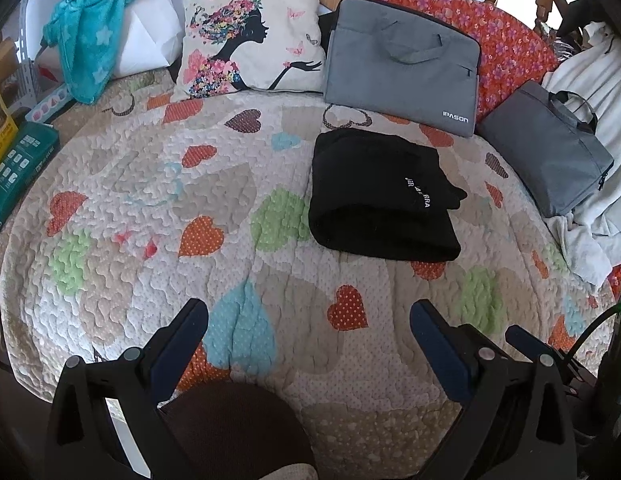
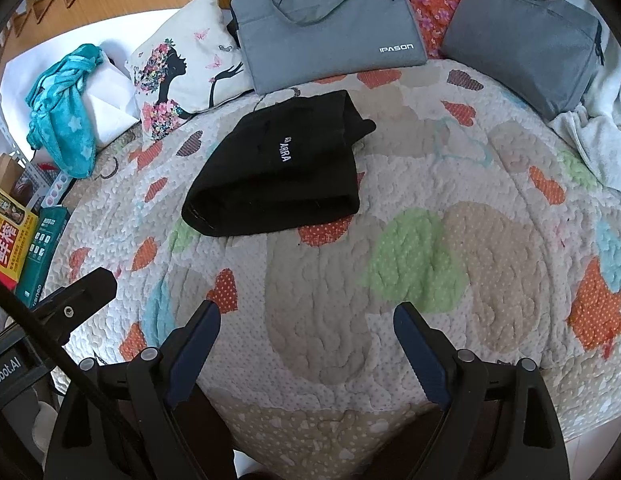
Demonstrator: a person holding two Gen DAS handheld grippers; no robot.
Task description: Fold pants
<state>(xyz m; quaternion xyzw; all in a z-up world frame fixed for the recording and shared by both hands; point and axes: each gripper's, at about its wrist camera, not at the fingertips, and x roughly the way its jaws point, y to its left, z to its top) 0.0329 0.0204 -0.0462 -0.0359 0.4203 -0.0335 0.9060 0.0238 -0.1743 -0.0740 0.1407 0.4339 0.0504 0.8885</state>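
Black pants (image 1: 382,196) with white lettering lie folded into a compact rectangle on the heart-patterned quilt (image 1: 158,184), just in front of a grey laptop bag. In the right wrist view the same pants (image 2: 282,172) sit left of centre, well beyond the fingers. My left gripper (image 1: 308,312) hovers open over the quilt near its front edge, nothing between its fingers. My right gripper (image 2: 306,316) is open too, empty, above bare quilt (image 2: 430,184). Neither touches the pants. Part of the left gripper's body (image 2: 82,292) shows at the left of the right wrist view.
A grey IPASON laptop bag (image 1: 402,64) and a second grey bag (image 1: 546,148) lean at the back. A printed cushion (image 1: 250,40), a teal blanket (image 1: 90,36) on a white pillow, and boxes (image 1: 14,152) stand at the left. White cloth (image 1: 590,200) is piled at the right.
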